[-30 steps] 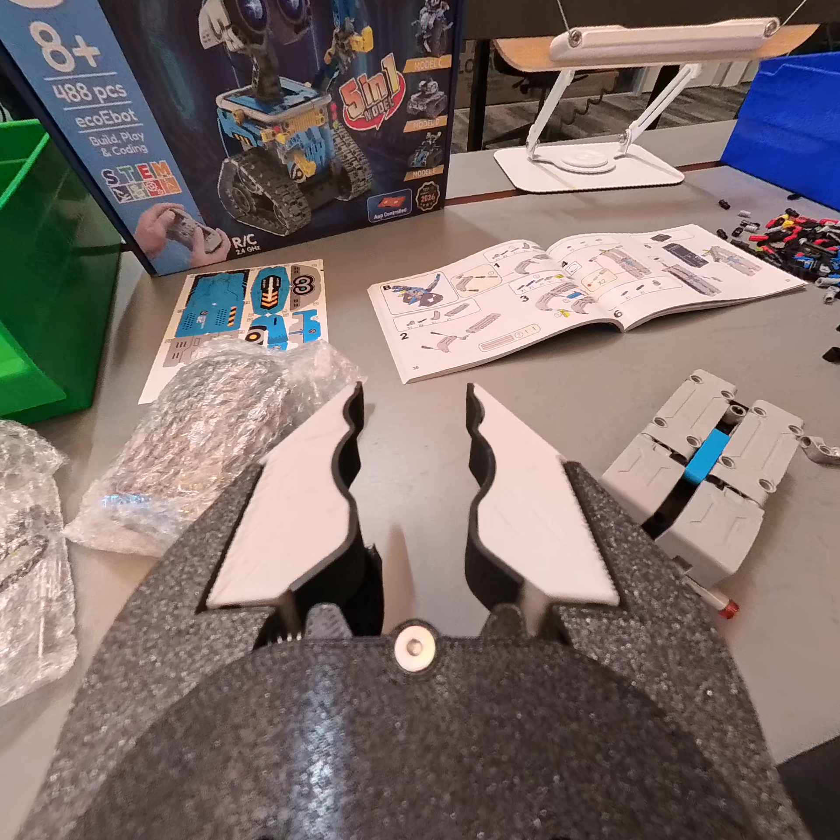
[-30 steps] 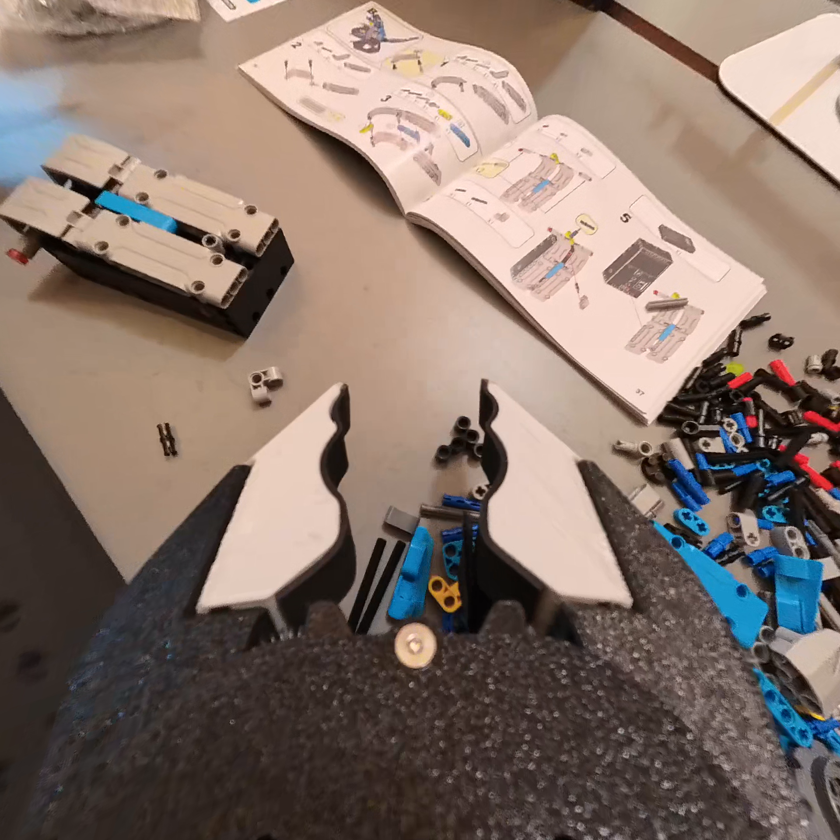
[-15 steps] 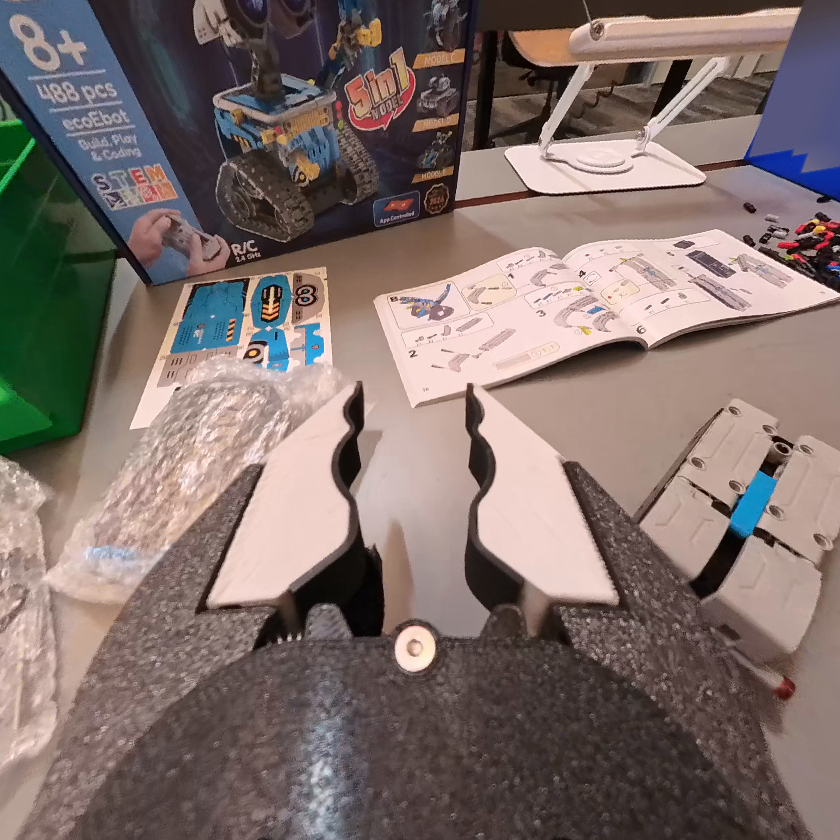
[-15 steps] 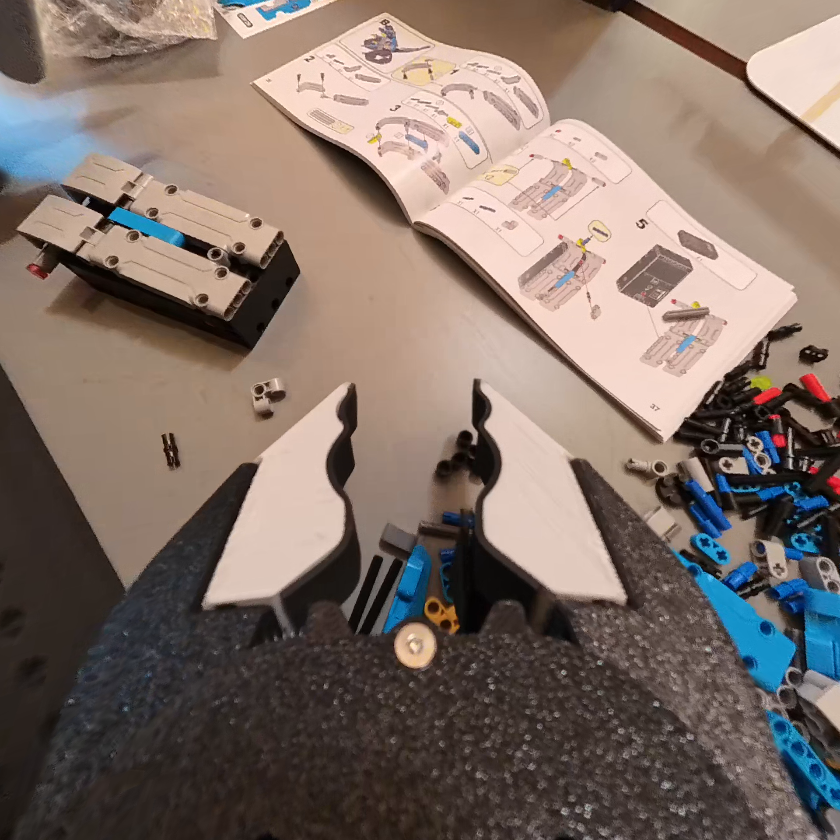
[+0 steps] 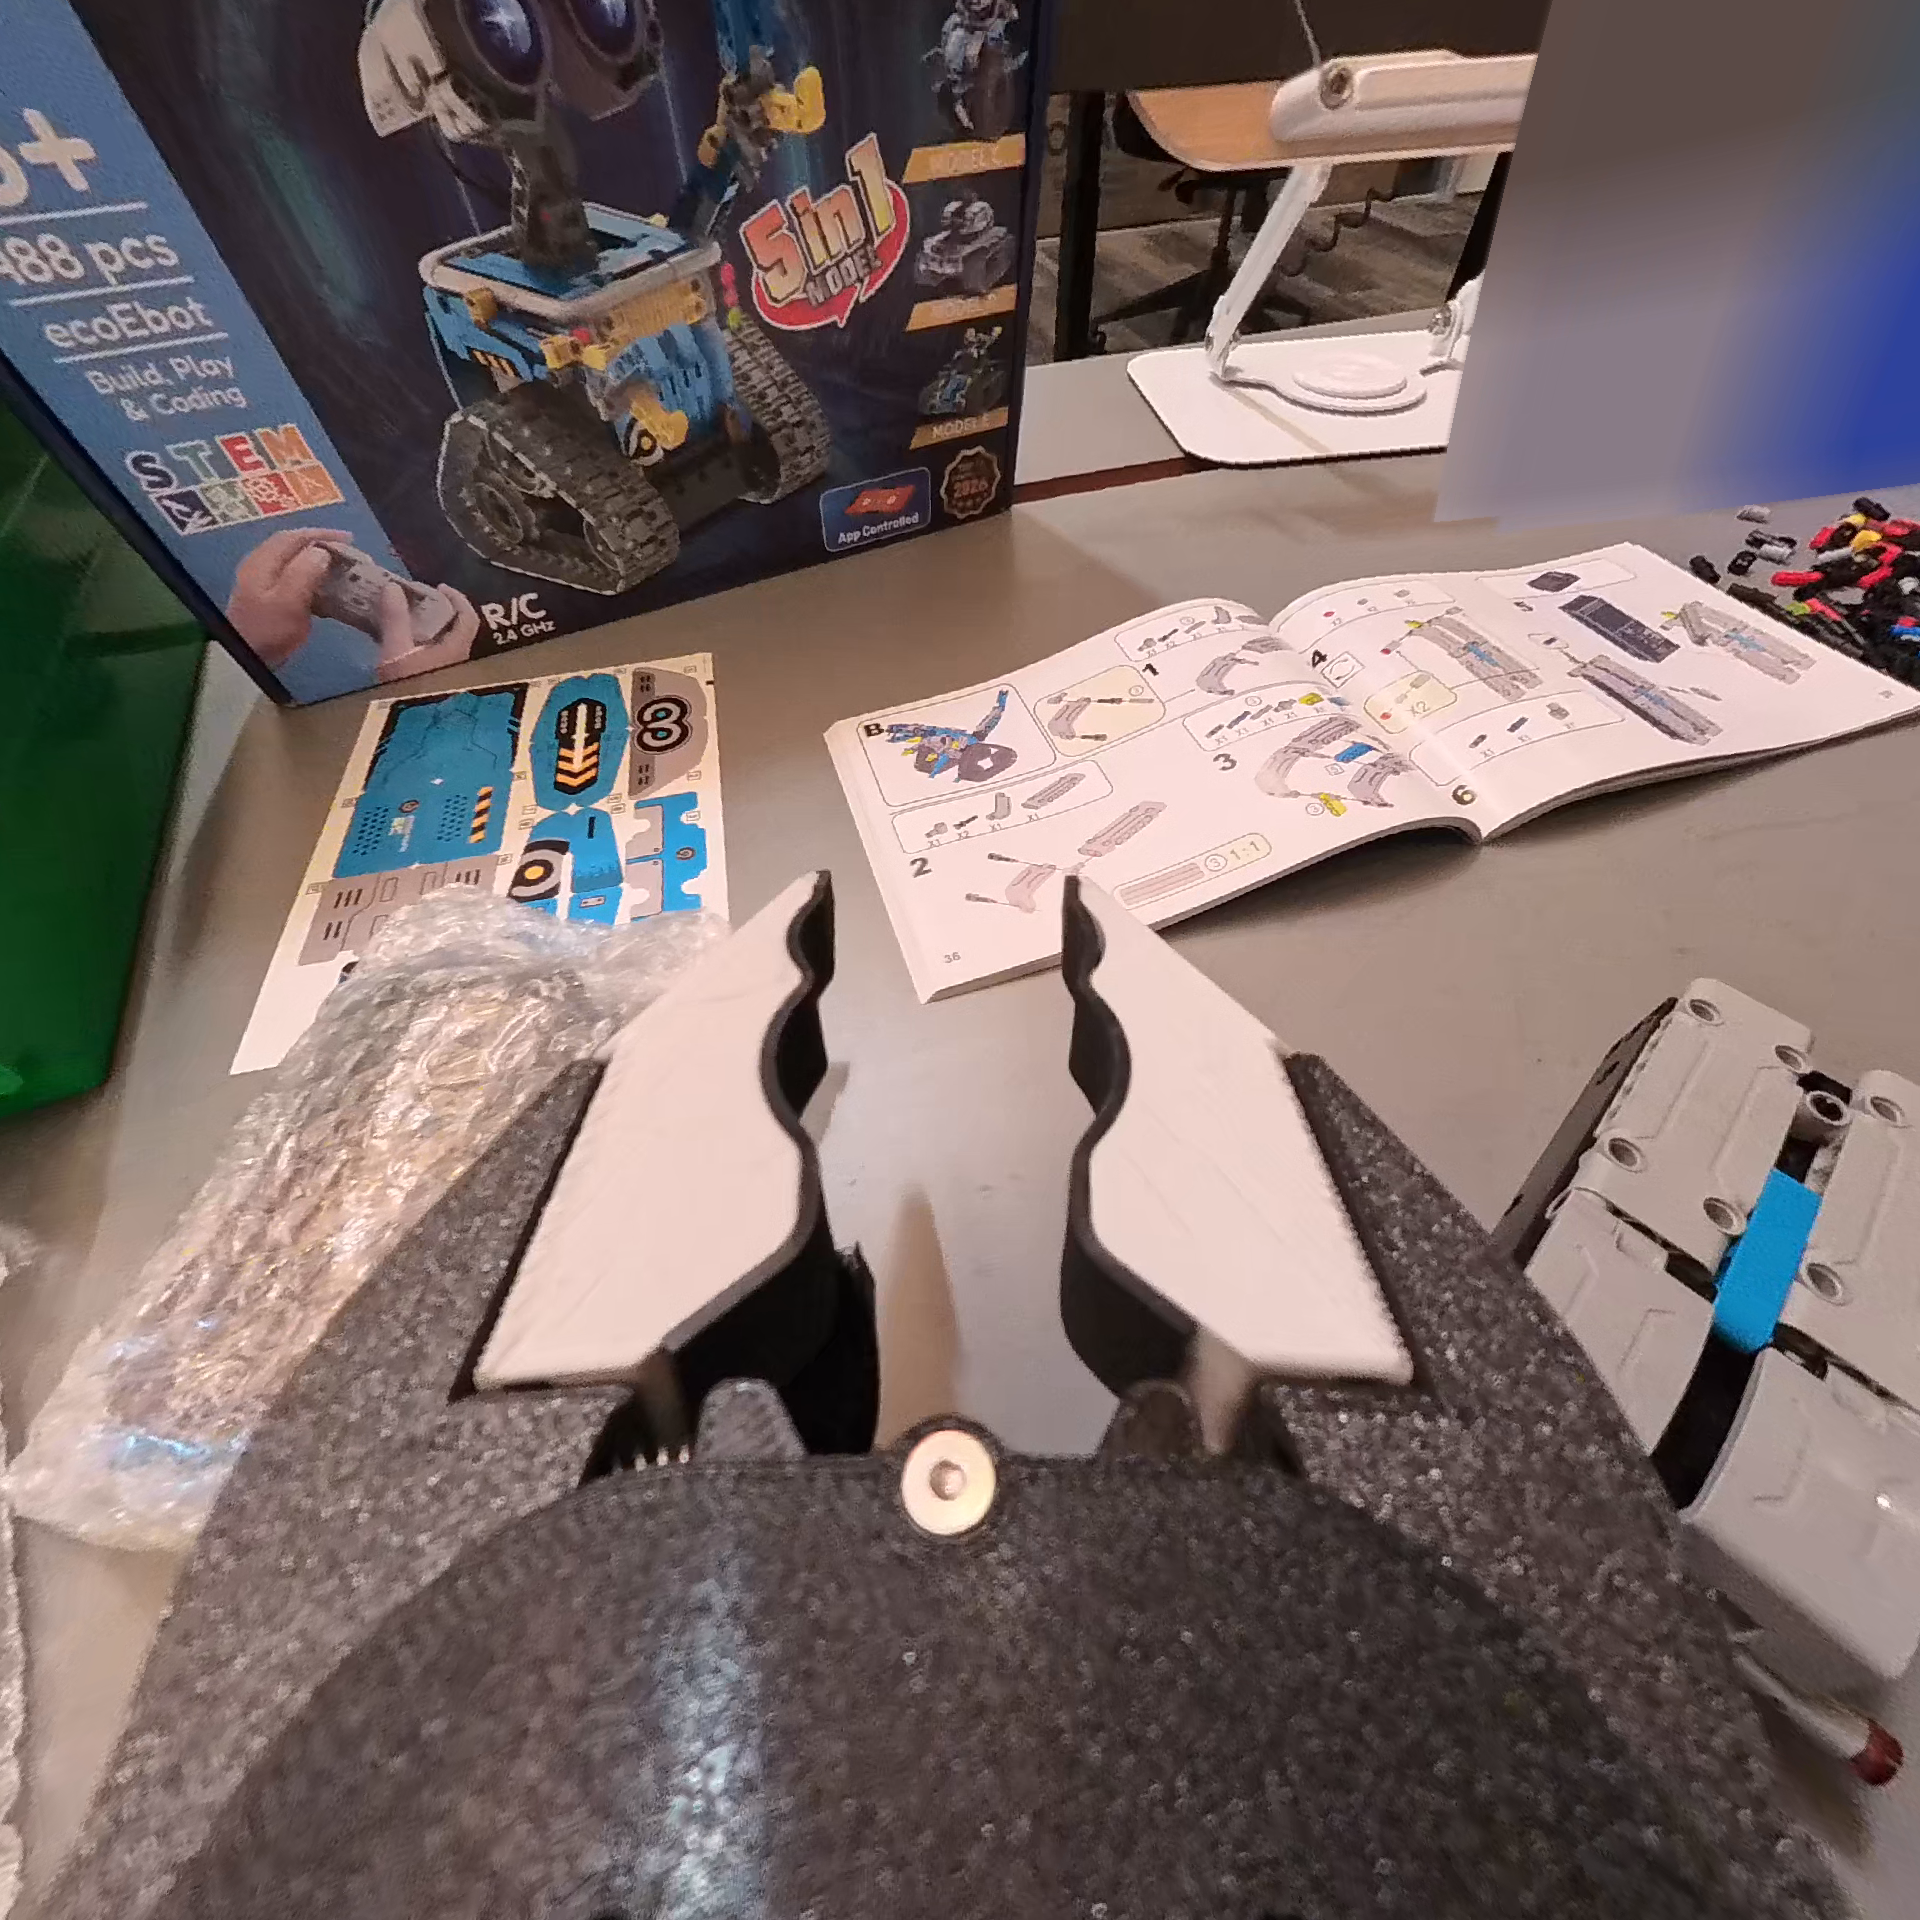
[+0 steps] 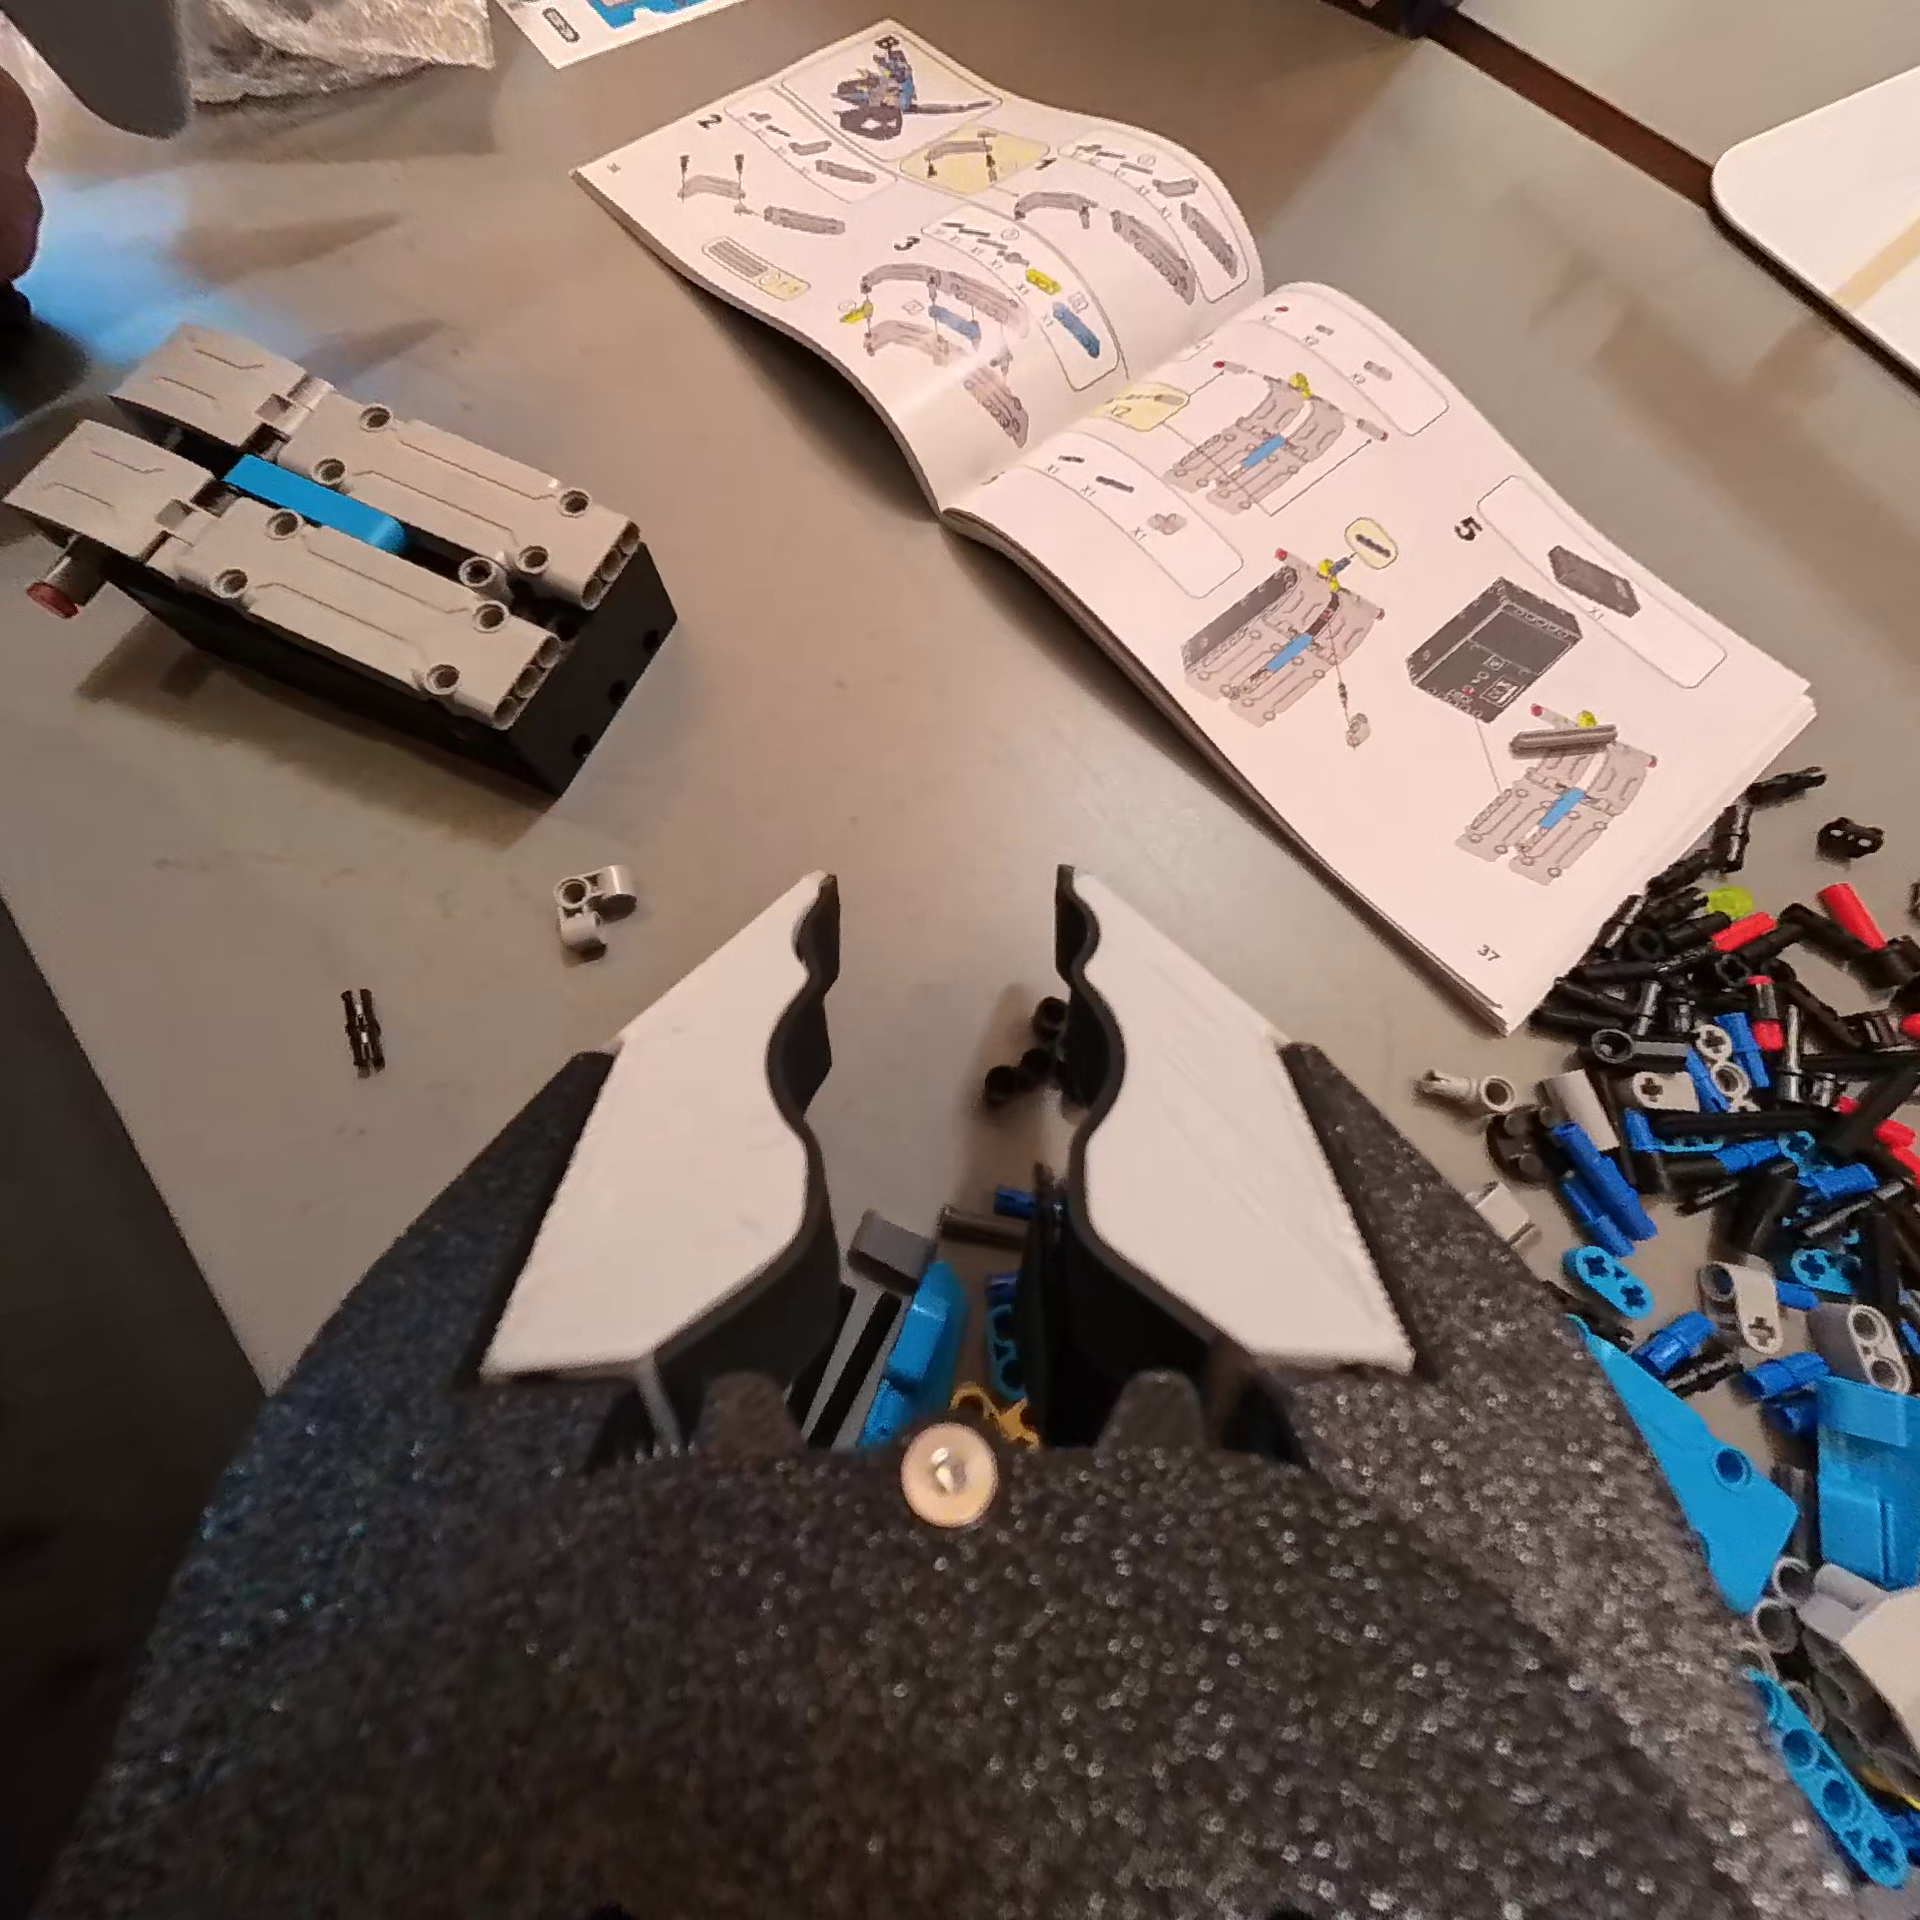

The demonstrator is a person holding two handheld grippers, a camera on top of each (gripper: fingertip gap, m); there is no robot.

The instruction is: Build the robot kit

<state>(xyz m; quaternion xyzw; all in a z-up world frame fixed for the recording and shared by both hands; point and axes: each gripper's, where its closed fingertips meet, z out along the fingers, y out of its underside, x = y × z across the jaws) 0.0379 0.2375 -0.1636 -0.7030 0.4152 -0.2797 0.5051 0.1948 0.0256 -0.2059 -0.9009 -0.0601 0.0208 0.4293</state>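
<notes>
My left gripper (image 5: 945, 909) is open and empty above the grey table (image 5: 1351, 1039), between a bubble-wrap bundle (image 5: 343, 1122) on its left and a grey, black and blue brick assembly (image 5: 1714, 1247) on its right. My right gripper (image 6: 945, 904) is open and empty, hovering over bare table with small black connectors (image 6: 1023, 1049) just below its right finger. The same assembly (image 6: 353, 540) lies to its upper left. A small grey connector (image 6: 587, 902) and a black pin (image 6: 362, 1029) lie left of it.
An open instruction booklet (image 6: 1195, 436) lies ahead, also in the left wrist view (image 5: 1299, 748). A pile of loose blue, black and red parts (image 6: 1714, 1174) spreads right. A toy box (image 5: 540, 312), sticker sheet (image 5: 509, 810), green bin (image 5: 73, 727) and white lamp stand (image 5: 1320, 384) stand farther off. My hands' fingertips stand some 25 centimeters from each other. Between my right fingertips and the small grey connector (image 6: 587, 902) there is roughly 6 centimeters.
My left gripper moved left, so the assembly slid toward the right edge. My right gripper drew back a little and its fingers narrowed on nothing.
</notes>
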